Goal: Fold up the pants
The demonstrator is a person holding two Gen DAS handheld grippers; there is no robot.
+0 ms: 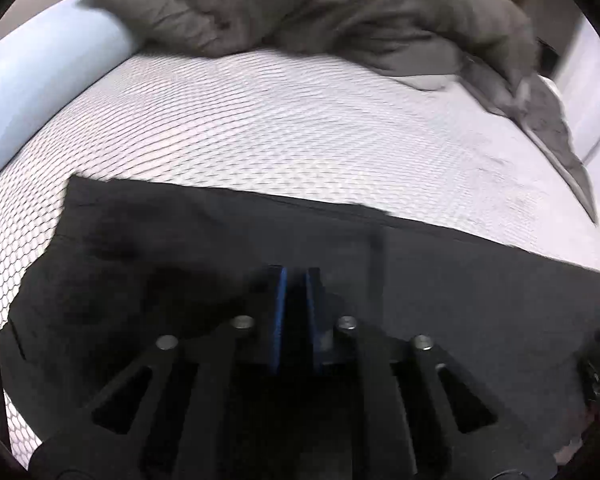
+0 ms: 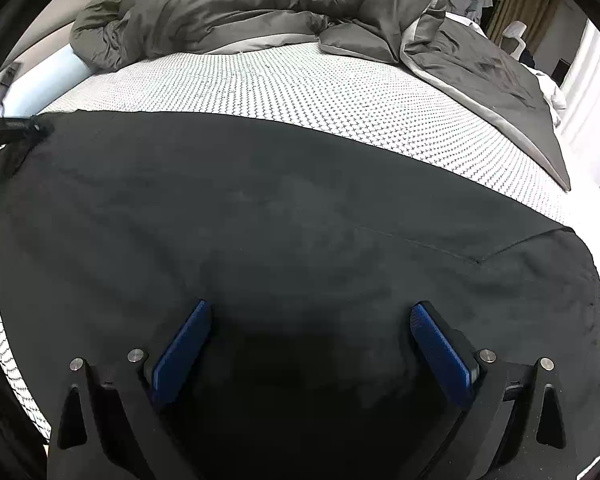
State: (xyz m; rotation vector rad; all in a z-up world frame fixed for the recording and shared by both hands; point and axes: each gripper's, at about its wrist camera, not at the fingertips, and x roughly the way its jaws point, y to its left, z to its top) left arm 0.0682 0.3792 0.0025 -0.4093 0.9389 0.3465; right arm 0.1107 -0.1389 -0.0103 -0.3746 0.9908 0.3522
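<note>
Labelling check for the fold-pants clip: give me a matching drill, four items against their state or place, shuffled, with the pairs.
Items:
1. left gripper
2. right gripper
3. black fabric pants
4. crumpled grey duvet

States or places:
A. jaws wide open
B. heaped at the far side of the bed
C. jaws nearly together
D. spread flat on the white patterned sheet

Pairs: 1-C, 2-A, 3-D, 4-B

The pants (image 2: 284,216) are matt black cloth, smooth with faint creases. They lie on the bed (image 2: 300,84), whose white sheet carries a fine woven pattern. Beyond the pants, the grey duvet (image 2: 236,8) has a slight sheen. Each hand-held gripper (image 2: 306,344) is matt black plastic with textured blue pads (image 2: 184,344) and bright metal pins.
</note>
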